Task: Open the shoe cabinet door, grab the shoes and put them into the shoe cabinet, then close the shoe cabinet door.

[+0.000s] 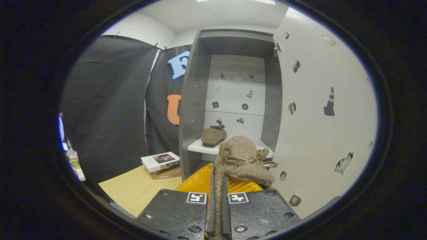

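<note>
Booth interior. A black cloth wall (106,106) hangs at the left and continues behind, pinned at its top edge against a white wall (143,30) that meets a white ceiling (213,15); a bright ceiling light (263,1) shows at the very top. A light wooden floor (136,190) lies below the cloth. A stack of books (161,165) rests on it, near the cloth's lower edge. An orange ribbed surface (200,181) lies just beside the books. Bottles or similar items (71,156) stand at the far left; blurred, they cannot be identified further.
</note>
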